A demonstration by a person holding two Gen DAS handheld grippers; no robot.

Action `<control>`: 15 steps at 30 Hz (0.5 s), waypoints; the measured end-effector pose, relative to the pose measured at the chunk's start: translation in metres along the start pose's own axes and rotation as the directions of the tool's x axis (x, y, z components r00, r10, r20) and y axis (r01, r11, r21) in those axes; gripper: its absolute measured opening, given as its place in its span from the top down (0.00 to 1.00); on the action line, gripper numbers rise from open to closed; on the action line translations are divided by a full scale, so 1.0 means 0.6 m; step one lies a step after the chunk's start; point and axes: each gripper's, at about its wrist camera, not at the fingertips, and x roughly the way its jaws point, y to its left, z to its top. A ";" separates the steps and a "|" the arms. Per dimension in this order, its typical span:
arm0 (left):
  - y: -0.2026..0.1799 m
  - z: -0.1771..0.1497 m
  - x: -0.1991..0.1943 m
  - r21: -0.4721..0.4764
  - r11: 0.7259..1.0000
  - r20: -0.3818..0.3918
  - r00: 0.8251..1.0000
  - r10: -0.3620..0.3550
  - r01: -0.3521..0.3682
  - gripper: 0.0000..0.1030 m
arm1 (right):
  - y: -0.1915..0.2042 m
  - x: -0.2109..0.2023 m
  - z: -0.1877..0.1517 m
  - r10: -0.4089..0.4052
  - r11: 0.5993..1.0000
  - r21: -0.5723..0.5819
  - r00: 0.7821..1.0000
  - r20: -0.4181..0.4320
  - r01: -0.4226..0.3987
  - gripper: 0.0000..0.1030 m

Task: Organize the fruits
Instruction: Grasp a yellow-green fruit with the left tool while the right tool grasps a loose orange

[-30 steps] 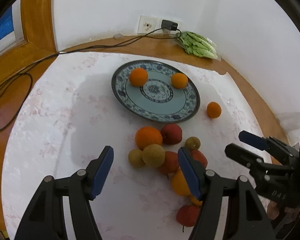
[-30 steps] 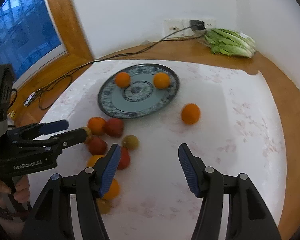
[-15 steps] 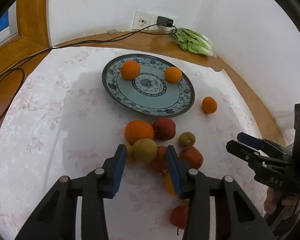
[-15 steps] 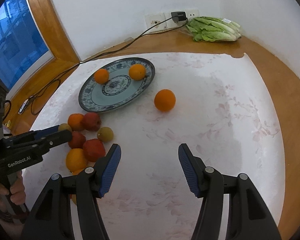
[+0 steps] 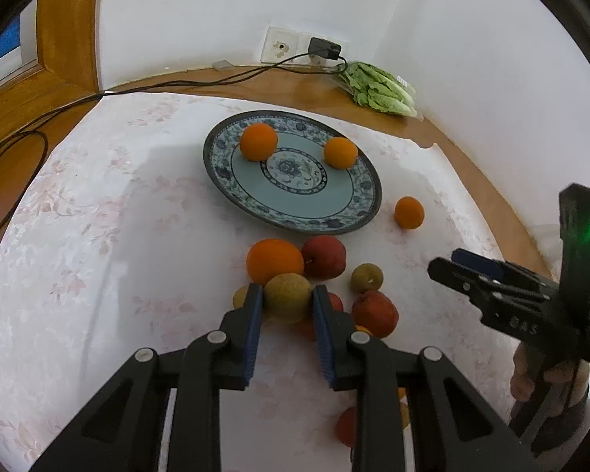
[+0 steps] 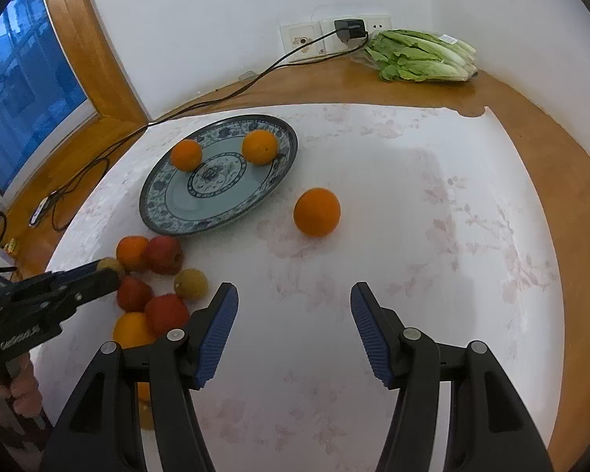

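Observation:
My left gripper (image 5: 287,297) is shut on a yellow-brown pear (image 5: 288,295) at the front of a fruit pile with an orange (image 5: 274,260), red apples (image 5: 323,256) and a small pear (image 5: 366,277). A blue patterned plate (image 5: 358,212) holds two oranges (image 5: 259,141). A lone orange (image 6: 317,212) lies right of the plate (image 6: 157,212) on the cloth. My right gripper (image 6: 293,330) is open and empty, above the cloth short of the lone orange. The left gripper (image 6: 98,271) also shows in the right wrist view, at the pile.
White floral cloth (image 6: 432,236) covers a round wooden table. Bagged lettuce (image 6: 421,55) lies at the back by the wall sockets (image 6: 334,31). A black cable (image 5: 98,94) trails off the left edge. A window (image 6: 15,78) is at left.
My left gripper moved forward to the pile and closed from wide open onto the yellow-brown pear. My right gripper stayed open and shifted toward the lone orange.

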 end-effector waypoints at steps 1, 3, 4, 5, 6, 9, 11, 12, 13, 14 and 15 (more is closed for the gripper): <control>0.000 0.000 -0.001 -0.001 1.000 0.002 1.000 -0.001 0.001 0.74 | 0.000 0.002 0.003 -0.003 1.000 -0.001 1.000 0.000 0.003 0.41; 0.001 0.001 -0.004 -0.003 1.000 0.008 1.000 -0.002 0.002 0.74 | 0.001 0.009 0.011 -0.006 1.000 -0.008 1.000 0.001 0.006 0.41; 0.002 0.002 -0.006 -0.004 1.000 0.011 1.000 -0.001 0.001 0.74 | 0.003 0.013 0.015 -0.009 1.000 -0.012 1.000 0.002 0.009 0.41; 0.003 0.002 -0.008 -0.005 1.000 0.014 1.000 0.000 0.000 0.74 | 0.004 0.017 0.020 -0.014 1.000 -0.018 1.000 0.003 0.014 0.41; 0.003 0.002 -0.010 -0.005 1.000 0.017 1.000 0.003 -0.003 0.74 | 0.004 0.021 0.024 -0.017 1.000 -0.023 1.000 0.004 0.017 0.41; 0.007 0.003 -0.015 -0.011 1.000 0.026 1.000 0.012 -0.012 0.74 | 0.005 0.036 0.037 -0.038 0.999 -0.037 0.999 0.006 0.038 0.41; 0.010 0.003 -0.016 -0.015 1.000 0.028 0.999 0.020 -0.020 0.74 | 0.006 0.045 0.043 -0.038 0.998 -0.043 0.999 0.007 0.038 0.41; 0.012 0.004 -0.016 -0.019 1.000 0.027 0.999 0.025 -0.025 0.74 | 0.006 0.049 0.045 -0.038 0.998 -0.047 0.999 0.007 0.038 0.41; 0.014 0.005 -0.015 -0.024 0.999 0.025 0.999 0.030 -0.029 0.74 | 0.007 0.055 0.047 -0.040 0.998 -0.052 0.999 0.005 0.041 0.41; 0.016 0.005 -0.014 -0.029 0.999 0.024 0.999 0.031 -0.031 0.74 | 0.007 0.058 0.049 -0.041 0.998 -0.054 0.999 0.007 0.041 0.41; 0.018 0.005 -0.014 -0.031 0.999 0.024 0.999 0.032 -0.031 0.74 | 0.006 0.062 0.050 -0.039 0.998 -0.054 0.999 0.007 0.039 0.41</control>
